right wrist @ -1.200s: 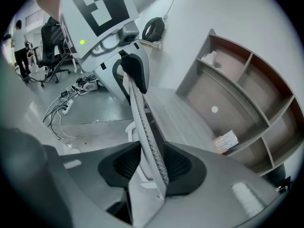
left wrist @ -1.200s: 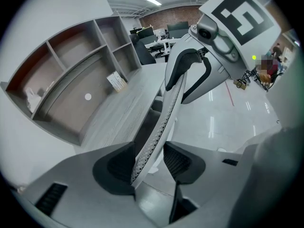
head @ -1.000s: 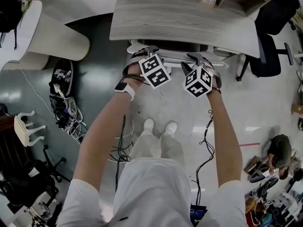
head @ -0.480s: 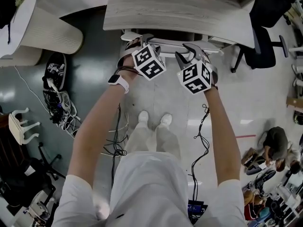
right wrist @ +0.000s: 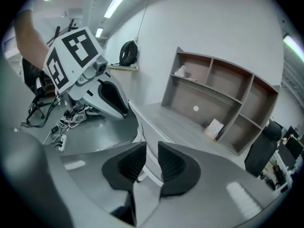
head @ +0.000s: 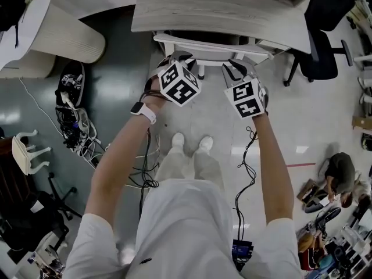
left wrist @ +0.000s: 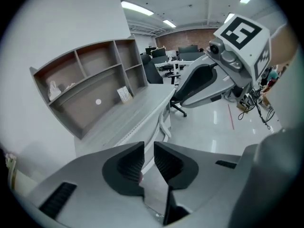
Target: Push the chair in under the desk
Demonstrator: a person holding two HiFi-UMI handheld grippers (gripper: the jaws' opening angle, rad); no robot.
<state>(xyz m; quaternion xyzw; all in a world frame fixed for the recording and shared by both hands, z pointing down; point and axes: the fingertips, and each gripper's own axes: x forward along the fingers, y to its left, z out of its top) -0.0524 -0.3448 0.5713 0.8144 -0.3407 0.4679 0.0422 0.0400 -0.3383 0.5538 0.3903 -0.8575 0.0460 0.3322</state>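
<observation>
The white chair (head: 203, 44) stands tucked under the grey wooden desk (head: 221, 10), with only its back rail and rear legs showing. Both grippers hang above the floor just short of the chair, apart from it. My left gripper (head: 179, 58) is at the left, and its jaws have just been closing to a narrow gap with nothing between them (left wrist: 148, 148). My right gripper (head: 235, 70) is at the right; its jaws have also just been closing and hold nothing (right wrist: 152, 151). The desk top (left wrist: 137, 113) lies ahead of both.
A shelf unit (right wrist: 218, 103) sits on the desk. A black office chair (head: 325, 34) stands right of the desk, and a pale ribbed column (head: 58, 39) to its left. Cables and a power strip (head: 72, 127) lie on the floor at left. A person (head: 340, 182) crouches at far right.
Both grippers have drawn back from the chair's back rail toward me and lifted. Their jaws have narrowed from wide to a slim gap. The chair sits under the desk as before.
</observation>
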